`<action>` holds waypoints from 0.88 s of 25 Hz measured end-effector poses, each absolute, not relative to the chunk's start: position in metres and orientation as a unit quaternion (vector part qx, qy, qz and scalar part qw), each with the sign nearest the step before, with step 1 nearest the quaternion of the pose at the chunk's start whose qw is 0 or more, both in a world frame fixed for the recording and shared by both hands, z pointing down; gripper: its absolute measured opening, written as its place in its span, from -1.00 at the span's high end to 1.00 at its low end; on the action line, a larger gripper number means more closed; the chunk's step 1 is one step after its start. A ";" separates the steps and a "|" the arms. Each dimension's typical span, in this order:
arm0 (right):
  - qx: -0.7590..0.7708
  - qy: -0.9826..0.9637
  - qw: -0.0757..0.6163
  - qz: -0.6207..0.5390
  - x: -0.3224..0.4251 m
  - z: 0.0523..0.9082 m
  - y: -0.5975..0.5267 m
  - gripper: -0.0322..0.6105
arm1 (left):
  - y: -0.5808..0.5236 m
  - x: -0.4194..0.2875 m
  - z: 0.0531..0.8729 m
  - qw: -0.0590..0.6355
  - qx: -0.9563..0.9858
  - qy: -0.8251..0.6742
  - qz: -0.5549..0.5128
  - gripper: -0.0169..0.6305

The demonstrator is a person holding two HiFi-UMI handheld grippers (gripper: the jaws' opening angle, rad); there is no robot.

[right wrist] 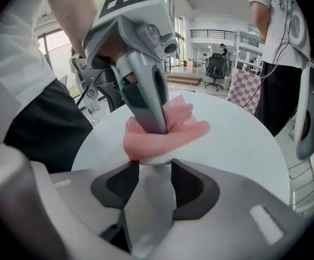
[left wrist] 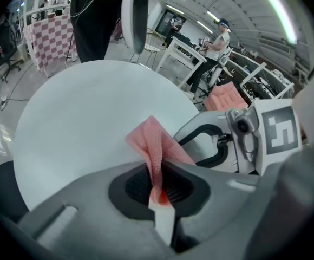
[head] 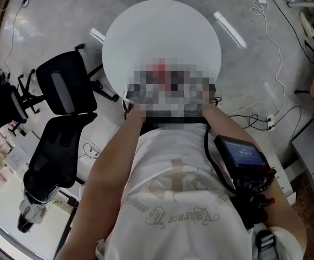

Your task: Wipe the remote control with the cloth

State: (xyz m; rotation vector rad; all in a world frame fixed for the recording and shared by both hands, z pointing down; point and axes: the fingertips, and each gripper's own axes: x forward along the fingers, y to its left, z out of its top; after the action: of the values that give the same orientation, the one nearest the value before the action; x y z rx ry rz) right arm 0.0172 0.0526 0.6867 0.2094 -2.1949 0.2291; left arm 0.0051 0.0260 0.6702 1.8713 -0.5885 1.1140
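My right gripper (right wrist: 154,169) is shut on a pale grey remote control (right wrist: 152,199), which runs out between its jaws over the round white table (right wrist: 243,140). A pink cloth (right wrist: 173,134) is bunched over the remote's far end. My left gripper (left wrist: 158,169) is shut on that cloth (left wrist: 157,142), and in the right gripper view its grey fingers (right wrist: 146,96) point steeply down into the bunch. The right gripper's marker cube (left wrist: 276,129) shows beside it. In the head view a mosaic patch hides both grippers at the table's near edge (head: 146,31).
Two black office chairs (head: 59,91) (head: 54,156) stand left of the table. Cables (head: 279,64) trail over the floor on the right. A person (right wrist: 276,47) stands beyond the table's far side. A chequered cloth (left wrist: 51,37) hangs further back.
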 end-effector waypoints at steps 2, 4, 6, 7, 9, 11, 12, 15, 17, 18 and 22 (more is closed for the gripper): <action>0.085 -0.886 0.446 0.094 0.017 0.685 0.053 0.29 | 0.025 -0.007 0.670 0.431 0.745 -0.245 0.446 0.89; 0.085 -0.886 0.446 0.094 0.016 0.684 0.052 0.29 | 0.022 -0.016 0.669 0.432 0.742 -0.253 0.445 0.89; 0.084 -0.886 0.447 0.094 0.017 0.684 0.051 0.29 | 0.021 -0.025 0.670 0.432 0.738 -0.263 0.447 0.89; 0.083 -0.885 0.448 0.093 0.018 0.685 0.051 0.29 | 0.020 -0.031 0.671 0.433 0.735 -0.269 0.448 0.89; 0.082 -0.885 0.448 0.093 0.019 0.686 0.051 0.29 | 0.019 -0.040 0.673 0.437 0.731 -0.277 0.446 0.89; 0.082 -0.885 0.448 0.094 0.020 0.686 0.051 0.29 | 0.018 -0.048 0.674 0.437 0.728 -0.283 0.446 0.89; 0.082 -0.885 0.449 0.094 0.020 0.686 0.051 0.29 | 0.016 -0.053 0.675 0.436 0.726 -0.287 0.449 0.89; 0.086 -0.883 0.451 0.098 0.024 0.686 0.049 0.29 | 0.012 -0.073 0.677 0.434 0.713 -0.304 0.459 0.89; 0.088 -0.883 0.451 0.100 0.027 0.687 0.048 0.29 | 0.011 -0.091 0.680 0.438 0.703 -0.315 0.463 0.89; 0.089 -0.883 0.450 0.101 0.027 0.687 0.048 0.29 | 0.010 -0.100 0.682 0.440 0.698 -0.319 0.466 0.89; 0.088 -0.883 0.450 0.101 0.027 0.686 0.048 0.29 | 0.010 -0.129 0.684 0.440 0.681 -0.336 0.479 0.89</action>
State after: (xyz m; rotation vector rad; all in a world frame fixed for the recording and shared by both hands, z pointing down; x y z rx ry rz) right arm 0.0273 0.0478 0.6861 0.2173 -2.1832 0.2494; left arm -0.1295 0.0095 0.6836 1.6917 -0.8346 1.1897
